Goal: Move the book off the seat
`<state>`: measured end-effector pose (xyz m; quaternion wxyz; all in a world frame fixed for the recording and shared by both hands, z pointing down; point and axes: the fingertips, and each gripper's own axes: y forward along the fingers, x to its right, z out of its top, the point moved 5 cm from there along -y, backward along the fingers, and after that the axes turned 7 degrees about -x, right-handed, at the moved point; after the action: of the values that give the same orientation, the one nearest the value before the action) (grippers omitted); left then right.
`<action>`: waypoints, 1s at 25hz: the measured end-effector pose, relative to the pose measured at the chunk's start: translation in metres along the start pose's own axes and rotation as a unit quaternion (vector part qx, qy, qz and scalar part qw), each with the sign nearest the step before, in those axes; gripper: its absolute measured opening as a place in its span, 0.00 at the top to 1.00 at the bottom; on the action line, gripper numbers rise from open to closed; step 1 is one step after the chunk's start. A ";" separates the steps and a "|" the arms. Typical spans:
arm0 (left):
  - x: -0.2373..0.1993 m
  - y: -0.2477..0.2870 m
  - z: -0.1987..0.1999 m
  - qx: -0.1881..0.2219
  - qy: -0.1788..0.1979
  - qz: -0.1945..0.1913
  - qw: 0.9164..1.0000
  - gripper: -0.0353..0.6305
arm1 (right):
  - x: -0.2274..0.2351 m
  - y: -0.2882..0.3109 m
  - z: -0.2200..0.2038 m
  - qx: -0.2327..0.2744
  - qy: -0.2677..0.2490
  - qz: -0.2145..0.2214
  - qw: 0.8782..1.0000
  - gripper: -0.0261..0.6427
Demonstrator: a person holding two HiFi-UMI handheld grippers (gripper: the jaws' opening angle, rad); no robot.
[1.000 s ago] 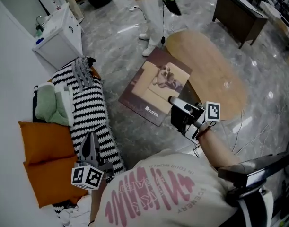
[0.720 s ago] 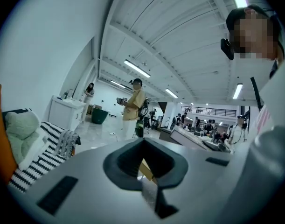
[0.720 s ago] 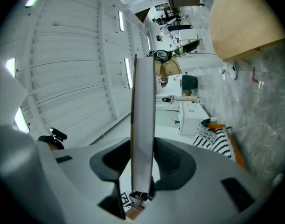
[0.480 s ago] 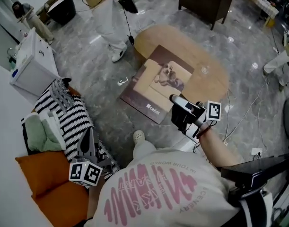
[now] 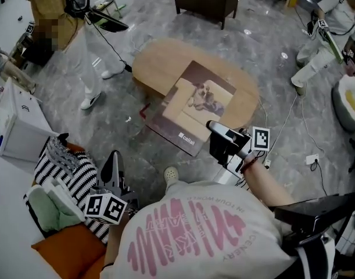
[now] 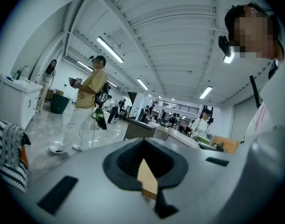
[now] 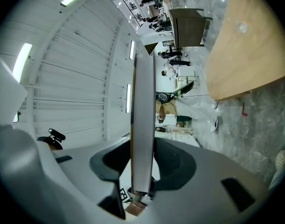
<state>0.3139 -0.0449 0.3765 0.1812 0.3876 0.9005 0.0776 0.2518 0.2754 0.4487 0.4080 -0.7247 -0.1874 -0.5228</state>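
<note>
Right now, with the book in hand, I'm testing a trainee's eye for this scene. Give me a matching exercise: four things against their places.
Things:
1. book
2. striped blanket
3. orange cushion
4. oval wooden table

Places:
A. bottom-left corner of the head view
B. clamped in the right gripper
C. on the grey floor, partly covered by the book in the head view
D. next to the left gripper

Pairs: 1-B, 2-D, 3-A, 4-C

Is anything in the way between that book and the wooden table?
Nothing visible. The right gripper holds the book in the air by the table, whose bare top shows only a small pale spot, perhaps a glint.
</note>
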 end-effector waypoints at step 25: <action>-0.085 0.116 0.047 -0.043 0.041 -0.151 0.987 0.94 | 0.062 0.041 0.005 0.145 -0.025 -0.037 0.988 0.72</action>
<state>0.4635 -0.0264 0.3887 0.1706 0.2358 0.9510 0.1039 0.3072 0.2458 0.4886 0.4847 -0.6630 -0.2978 -0.4866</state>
